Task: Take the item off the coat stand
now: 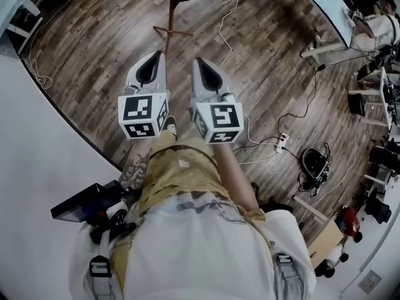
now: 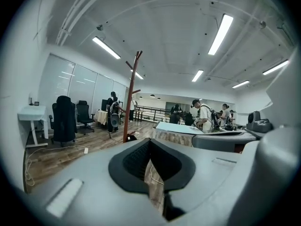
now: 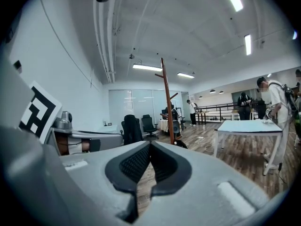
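Claws: grey left gripper (image 1: 156, 56) and right gripper (image 1: 199, 62) both closed, empty. We face slim reddish-brown wooden coat stand (image 2: 133, 94), well apart. Approach step; next we step closer, open jaws.

The floor (image 1: 94, 49) is brown wood plank with a dull sheen. The coat stand (image 2: 131, 98) looks like smooth reddish-brown wood. The left gripper (image 2: 149, 141) and right gripper (image 3: 150, 145) have matt grey plastic shells with black, finely ribbed pads (image 2: 136, 160). The shorts (image 1: 178, 167) are tan cloth

Wood-plank floor (image 1: 94, 55); white table (image 3: 249, 126); ceiling strip lights (image 2: 221, 34); office chair (image 2: 84, 113)
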Motion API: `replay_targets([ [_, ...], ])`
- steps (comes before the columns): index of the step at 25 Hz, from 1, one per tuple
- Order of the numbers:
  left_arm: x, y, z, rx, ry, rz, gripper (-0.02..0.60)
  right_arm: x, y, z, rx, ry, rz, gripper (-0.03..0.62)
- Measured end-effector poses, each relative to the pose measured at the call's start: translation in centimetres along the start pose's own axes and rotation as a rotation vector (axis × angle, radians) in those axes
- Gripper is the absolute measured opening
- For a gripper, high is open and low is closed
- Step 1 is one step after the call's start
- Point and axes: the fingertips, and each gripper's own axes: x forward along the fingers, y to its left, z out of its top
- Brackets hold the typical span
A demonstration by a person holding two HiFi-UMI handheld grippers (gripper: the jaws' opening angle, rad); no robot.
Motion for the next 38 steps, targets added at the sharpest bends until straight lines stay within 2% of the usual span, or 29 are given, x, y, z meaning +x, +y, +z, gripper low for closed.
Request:
replay_targets([
  [6, 0.0, -0.5, -0.1, -0.003, 0.005, -0.010, -0.002, 0.0, -0.2, -0.1, -0.001, 0.008, 0.000, 0.000],
  [11, 1.4, 0.8, 0.1, -0.008, 0.014, 0.006, -0.002, 2.3, -0.1, 0.2, -0.002, 0.017, 0.022, 0.000],
  [17, 10.6, 4.4, 1.5, -0.006, 0.030, 0.031, -0.003, 12.2, -4.3, 0.9, 0.012, 0.038, 0.068, 0.000],
  [27, 21.7, 7.1, 5.6, 0.008, 0.013, 0.096, -0.003, 22.1, -11.0, 4.1, 0.033, 0.046, 0.147, 0.000],
  [33, 26.6, 8.1, 4.0, 0.004, 0.077, 0.128, -0.002, 26.2, -14.1, 2.5, 0.075, 0.100, 0.166, 0.000],
  [38, 29.0, 9.4, 1.6, -0.032, 0.148, 0.142, -0.003, 29.1, -14.7, -0.1, 0.084, 0.181, 0.183, 0.000],
])
